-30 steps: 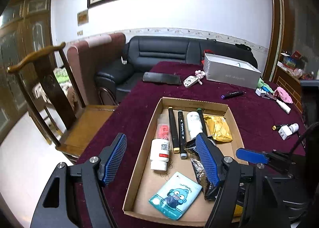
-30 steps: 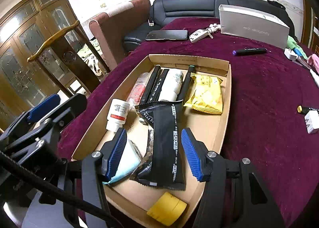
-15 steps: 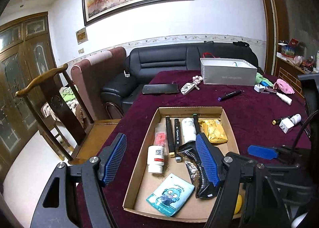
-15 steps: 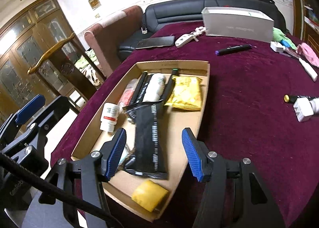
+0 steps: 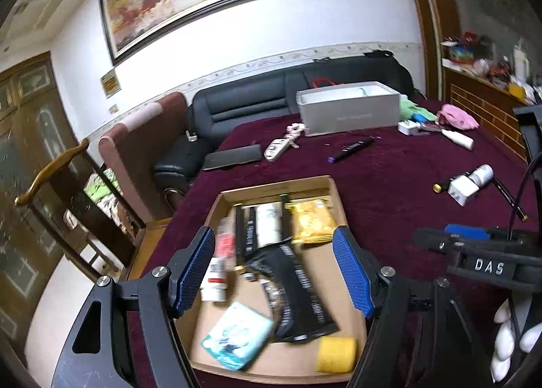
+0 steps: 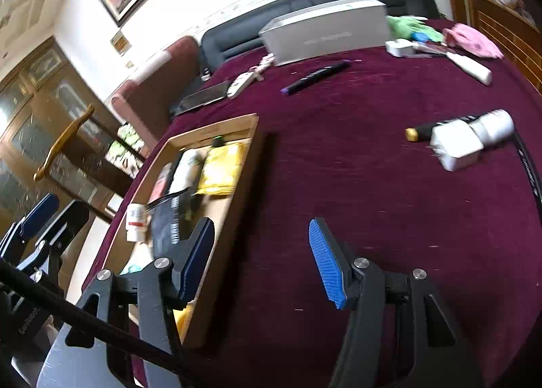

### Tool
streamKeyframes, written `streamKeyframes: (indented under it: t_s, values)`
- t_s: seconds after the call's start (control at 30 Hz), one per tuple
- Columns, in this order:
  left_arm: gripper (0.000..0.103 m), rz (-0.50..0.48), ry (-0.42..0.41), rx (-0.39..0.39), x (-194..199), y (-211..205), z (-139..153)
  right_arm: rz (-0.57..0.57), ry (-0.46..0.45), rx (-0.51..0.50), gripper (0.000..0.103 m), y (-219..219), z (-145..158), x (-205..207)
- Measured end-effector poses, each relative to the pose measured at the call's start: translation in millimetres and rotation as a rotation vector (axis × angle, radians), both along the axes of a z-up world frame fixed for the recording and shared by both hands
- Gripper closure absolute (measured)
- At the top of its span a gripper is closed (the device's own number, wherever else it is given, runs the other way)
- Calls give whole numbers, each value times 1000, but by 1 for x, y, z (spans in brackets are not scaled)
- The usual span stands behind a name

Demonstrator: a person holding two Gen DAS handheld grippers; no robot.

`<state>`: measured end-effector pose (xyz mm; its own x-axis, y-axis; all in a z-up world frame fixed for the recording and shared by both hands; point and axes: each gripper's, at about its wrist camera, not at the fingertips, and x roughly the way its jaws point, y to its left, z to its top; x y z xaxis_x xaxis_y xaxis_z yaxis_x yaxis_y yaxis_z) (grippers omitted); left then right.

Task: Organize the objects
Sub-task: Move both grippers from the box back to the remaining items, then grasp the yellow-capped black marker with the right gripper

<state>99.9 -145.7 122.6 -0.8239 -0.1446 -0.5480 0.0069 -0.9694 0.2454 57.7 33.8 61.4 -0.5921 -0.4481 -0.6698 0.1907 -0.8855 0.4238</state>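
Note:
A shallow cardboard tray (image 5: 335, 198) (image 6: 250, 150) on the maroon table holds a black pouch (image 5: 298, 286), a yellow packet (image 5: 310, 222), a white bottle (image 5: 213, 283), markers, a teal sachet (image 5: 237, 333) and a yellow block (image 5: 335, 354). My left gripper (image 5: 274, 272) is open and empty above the tray. My right gripper (image 6: 262, 259) is open and empty, over the tray's right edge and the cloth. Loose on the table lie a purple marker (image 6: 315, 78), a white charger with a white bottle (image 6: 471, 137), and a white tube (image 6: 469, 66).
A grey box (image 5: 349, 110) stands at the table's far side, with a phone (image 5: 233, 157), a key fob (image 5: 279, 147), green and pink cloths (image 6: 471, 39) nearby. A wooden chair (image 5: 67, 184) and black sofa (image 5: 271, 96) stand to the left and behind.
Both grippers rose and swung right. The right gripper moved off the black pouch to over the tray's right edge and the bare cloth. Both stayed open.

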Motion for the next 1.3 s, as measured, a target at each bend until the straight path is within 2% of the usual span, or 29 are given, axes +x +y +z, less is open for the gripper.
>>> streamKeyframes:
  t_s: [0.1,0.2,0.33,0.47,0.6,0.7,0.77,0.87,0.97,1.0,1.1,1.17,1.3]
  values:
    - [37,-34,-19,-18,-5,22,-2,-31,2,-13,44,24,-2,0]
    - [37,-84,-57,-20,-12,47,-9,-79,7,-21,39,53,-3,1]
    - [37,-189,-172,55,-26,82,-26,-155,21,-36,39,97,-4,4]
    - [37,-293,-295,119,-39,118,-54,-311,24,-43,39,169,-6,7]
    - [37,-344,-399,145,-45,150,-86,-444,0,-40,39,231,-10,4]
    - [37,-370,-444,157,-47,164,-103,-487,-26,-2,39,256,-13,-7]
    - [37,-370,-467,158,-48,167,-111,-492,-46,24,39,266,-16,-14]
    - [30,-383,-447,140,-45,171,-116,-470,-68,120,39,261,-23,-36]
    - [8,-422,-452,140,-44,178,-122,-425,-95,205,40,249,-32,-58]
    - [1,-437,-460,121,-42,182,-124,-419,-102,233,45,246,-34,-60]
    - [2,-434,-465,128,-44,183,-125,-404,-118,329,65,234,-44,-70]
    - [2,-434,-466,130,-45,181,-124,-400,-135,349,68,230,-52,-72]
    - [4,-435,-490,142,-50,182,-121,-408,-102,396,75,224,-53,-72]
